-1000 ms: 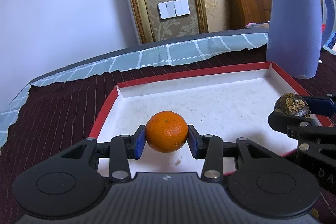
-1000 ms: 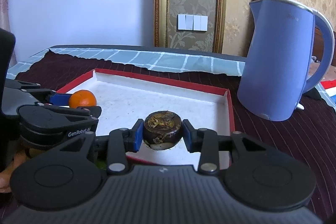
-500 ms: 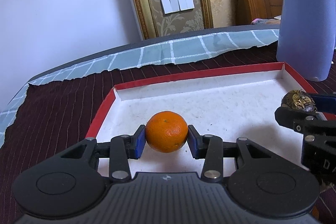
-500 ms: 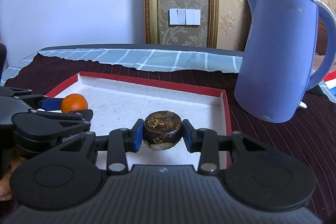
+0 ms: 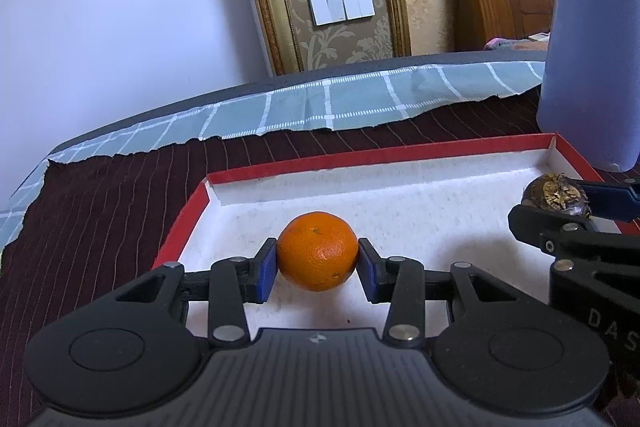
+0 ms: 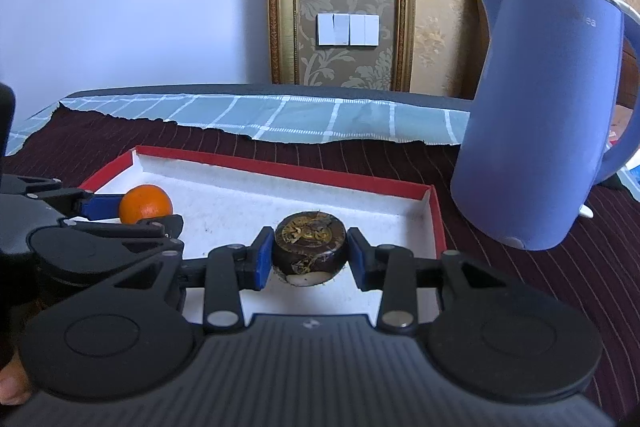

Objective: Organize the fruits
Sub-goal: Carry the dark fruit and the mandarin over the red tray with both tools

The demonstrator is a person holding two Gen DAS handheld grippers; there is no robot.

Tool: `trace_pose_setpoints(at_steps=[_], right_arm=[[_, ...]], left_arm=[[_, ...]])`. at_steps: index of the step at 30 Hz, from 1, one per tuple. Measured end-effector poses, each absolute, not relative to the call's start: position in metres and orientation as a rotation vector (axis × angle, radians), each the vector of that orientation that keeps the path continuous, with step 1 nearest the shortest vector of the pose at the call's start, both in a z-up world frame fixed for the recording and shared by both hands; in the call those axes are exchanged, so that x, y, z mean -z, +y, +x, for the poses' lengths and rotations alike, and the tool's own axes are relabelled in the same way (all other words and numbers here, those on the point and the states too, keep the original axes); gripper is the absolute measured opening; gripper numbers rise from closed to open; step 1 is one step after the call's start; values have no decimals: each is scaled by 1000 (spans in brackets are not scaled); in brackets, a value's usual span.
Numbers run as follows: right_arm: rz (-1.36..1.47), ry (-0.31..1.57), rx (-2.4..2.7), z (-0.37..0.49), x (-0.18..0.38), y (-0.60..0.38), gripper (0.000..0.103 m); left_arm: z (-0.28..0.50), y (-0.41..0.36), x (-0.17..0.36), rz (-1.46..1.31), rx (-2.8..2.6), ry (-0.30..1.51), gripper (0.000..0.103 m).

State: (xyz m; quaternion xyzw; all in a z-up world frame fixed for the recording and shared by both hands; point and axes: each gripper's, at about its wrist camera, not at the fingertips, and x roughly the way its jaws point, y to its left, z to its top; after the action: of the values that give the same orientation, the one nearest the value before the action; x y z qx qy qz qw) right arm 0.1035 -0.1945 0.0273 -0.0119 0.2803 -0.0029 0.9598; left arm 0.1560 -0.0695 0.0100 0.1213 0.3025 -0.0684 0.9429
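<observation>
My left tongs (image 5: 318, 265) are closed on a mandarin orange (image 5: 317, 250), their blue pads (image 5: 265, 269) pressed against its two sides, and the fruit hangs over the near left part of the shallow tray (image 5: 372, 157), a white-lined box with a red rim. My right tongs (image 6: 310, 259) are clamped the same way on a dark brown, flattened round fruit (image 6: 310, 246) with a cracked, gold-flecked top and a pale patch underneath; I cannot tell what kind it is. It sits over the near right part of the same tray (image 6: 280, 169). From the left wrist view I see the right tongs (image 5: 560, 201) coming in from the right edge with that brown fruit (image 5: 556, 191) near the tray's right rim; from the right wrist view the left tongs (image 6: 142, 213) show at the left with the orange (image 6: 145, 203). The two fruits are well apart. The tray rests on a dark maroon striped cloth (image 6: 540, 287) over the worktop, with a teal checked cloth (image 5: 320, 103) beyond it. A blue electric kettle (image 6: 548, 107) stands upright just beside the tray's far right corner.
</observation>
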Motion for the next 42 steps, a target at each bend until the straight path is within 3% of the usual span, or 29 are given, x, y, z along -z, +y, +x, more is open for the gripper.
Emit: trace_pose_setpoints(at_steps=[42], right_arm=[[17,559,61,152,-17,-210,37]], left_arm=[[196,-56,-7,148,111,640,42]])
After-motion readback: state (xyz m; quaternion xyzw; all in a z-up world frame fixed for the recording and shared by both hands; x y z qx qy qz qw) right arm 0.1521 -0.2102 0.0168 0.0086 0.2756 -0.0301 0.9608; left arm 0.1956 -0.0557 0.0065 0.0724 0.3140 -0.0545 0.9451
